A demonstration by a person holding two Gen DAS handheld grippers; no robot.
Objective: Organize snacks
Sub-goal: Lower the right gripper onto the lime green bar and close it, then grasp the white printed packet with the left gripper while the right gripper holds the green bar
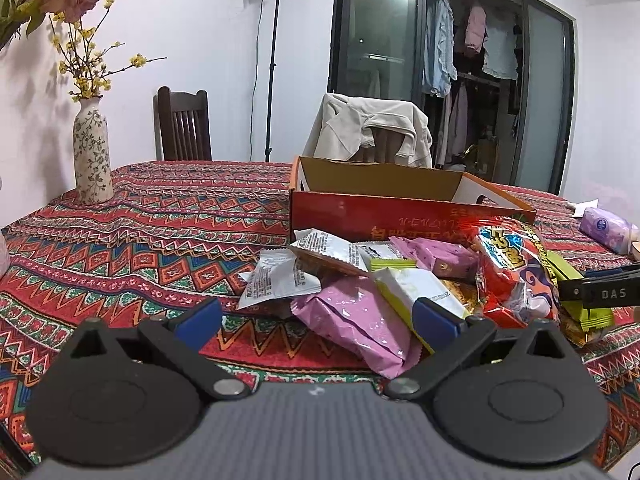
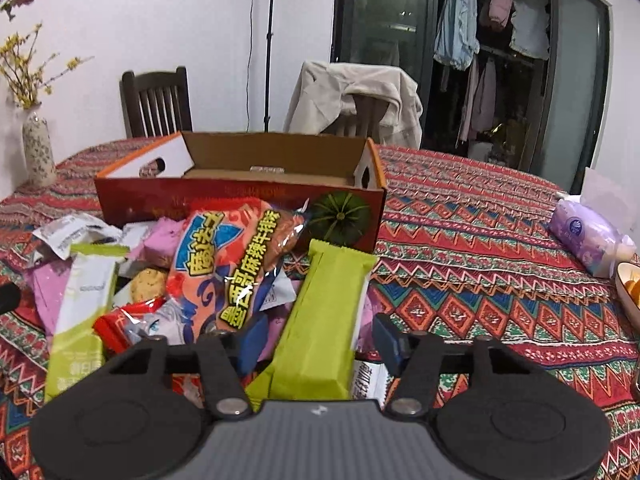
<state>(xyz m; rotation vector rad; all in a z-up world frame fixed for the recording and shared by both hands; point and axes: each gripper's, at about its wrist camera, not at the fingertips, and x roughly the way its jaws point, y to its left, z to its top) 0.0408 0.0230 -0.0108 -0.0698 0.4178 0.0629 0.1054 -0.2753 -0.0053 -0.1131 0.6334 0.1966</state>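
Here, in the left wrist view, the left gripper [image 1: 318,316] hangs over the snack pile [image 1: 400,280] with its jaws spread wide. A pink packet [image 1: 356,320] lies under the gap, not pinched. Behind the pile sits the open red box [image 1: 384,200] on the patterned tablecloth [image 1: 140,232]. In the right wrist view, the right gripper [image 2: 320,340] has a green packet [image 2: 320,320] between its blue fingers [image 2: 251,342]. I cannot tell if they pinch it. A big red bag [image 2: 232,264] lies just left.
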